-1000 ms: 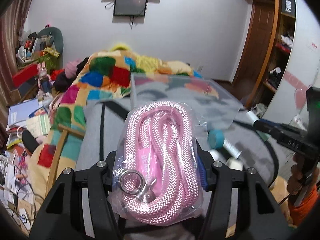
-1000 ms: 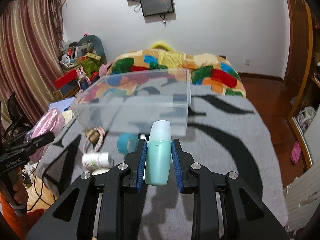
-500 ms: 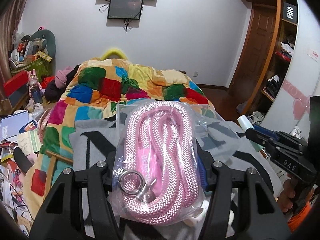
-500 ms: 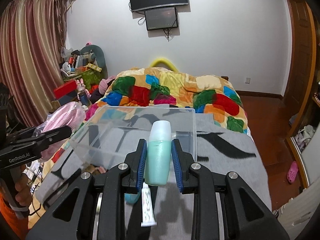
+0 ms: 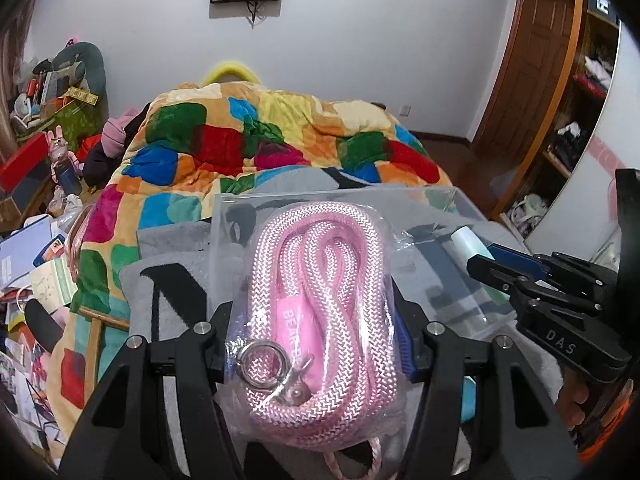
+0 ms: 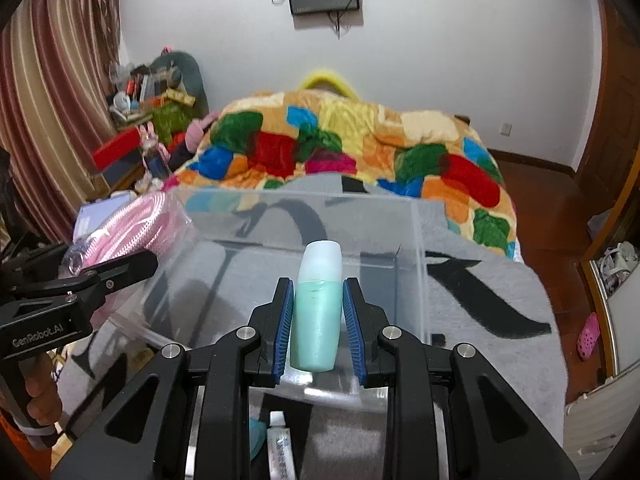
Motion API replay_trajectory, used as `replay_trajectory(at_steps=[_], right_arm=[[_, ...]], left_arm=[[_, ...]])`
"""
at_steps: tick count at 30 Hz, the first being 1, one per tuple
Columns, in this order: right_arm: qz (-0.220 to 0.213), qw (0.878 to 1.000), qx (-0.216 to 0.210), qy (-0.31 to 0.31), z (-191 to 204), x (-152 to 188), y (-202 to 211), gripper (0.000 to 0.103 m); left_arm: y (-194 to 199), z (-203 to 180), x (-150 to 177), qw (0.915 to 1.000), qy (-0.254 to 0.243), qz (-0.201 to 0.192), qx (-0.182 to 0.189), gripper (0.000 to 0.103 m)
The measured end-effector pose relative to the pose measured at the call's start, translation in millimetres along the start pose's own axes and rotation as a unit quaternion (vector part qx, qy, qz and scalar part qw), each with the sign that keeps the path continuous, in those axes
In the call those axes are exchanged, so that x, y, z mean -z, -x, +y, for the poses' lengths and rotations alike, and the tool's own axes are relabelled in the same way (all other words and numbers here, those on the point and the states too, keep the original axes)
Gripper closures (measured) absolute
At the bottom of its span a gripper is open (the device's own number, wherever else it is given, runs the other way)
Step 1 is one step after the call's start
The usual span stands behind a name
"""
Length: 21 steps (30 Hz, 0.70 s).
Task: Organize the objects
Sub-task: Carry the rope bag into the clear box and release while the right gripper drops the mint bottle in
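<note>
My left gripper (image 5: 316, 320) is shut on a bagged pink rope (image 5: 320, 312) with a metal clasp and holds it over the near left edge of a clear plastic box (image 5: 448, 216). My right gripper (image 6: 318, 304) is shut on a teal bottle (image 6: 318, 308) with a pale cap and holds it above the near side of the same box (image 6: 416, 264). The rope (image 6: 132, 228) and left gripper (image 6: 120, 270) show at the left of the right wrist view; the bottle (image 5: 474, 244) and right gripper (image 5: 492, 268) show at the right of the left wrist view.
The box stands on a grey blanket (image 6: 492, 312) at the foot of a bed with a patchwork quilt (image 6: 340, 148). A white tube (image 6: 280, 444) and a teal round item (image 6: 256, 436) lie under my right gripper. Clutter fills the floor on the left (image 5: 36, 272); shelves stand on the right (image 5: 580, 100).
Both grippers have moved forward and over the clear box with their loads. The loose items on the blanket have slipped beneath and behind the grippers.
</note>
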State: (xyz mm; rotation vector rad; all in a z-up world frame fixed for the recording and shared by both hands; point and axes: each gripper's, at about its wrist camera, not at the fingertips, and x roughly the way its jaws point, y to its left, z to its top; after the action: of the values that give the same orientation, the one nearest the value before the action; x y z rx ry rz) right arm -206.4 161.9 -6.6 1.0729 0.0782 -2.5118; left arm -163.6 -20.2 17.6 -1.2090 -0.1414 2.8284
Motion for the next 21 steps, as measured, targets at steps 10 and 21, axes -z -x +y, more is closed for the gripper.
replay_trajectory(at_steps=[10, 21], right_arm=[[0.049, 0.999, 0.005, 0.021, 5.1, -1.0, -34.4, 0.080], [0.051, 0.998, 0.000, 0.044, 16.4, 2.0, -27.1, 0.075]], left_arm=[[-21.2, -9.4, -8.1, 0.9994, -0.020, 0.028, -0.009, 0.044], [-12.6, -2.9, -7.8, 0.9995, -0.007, 0.030, 0.008, 0.043]])
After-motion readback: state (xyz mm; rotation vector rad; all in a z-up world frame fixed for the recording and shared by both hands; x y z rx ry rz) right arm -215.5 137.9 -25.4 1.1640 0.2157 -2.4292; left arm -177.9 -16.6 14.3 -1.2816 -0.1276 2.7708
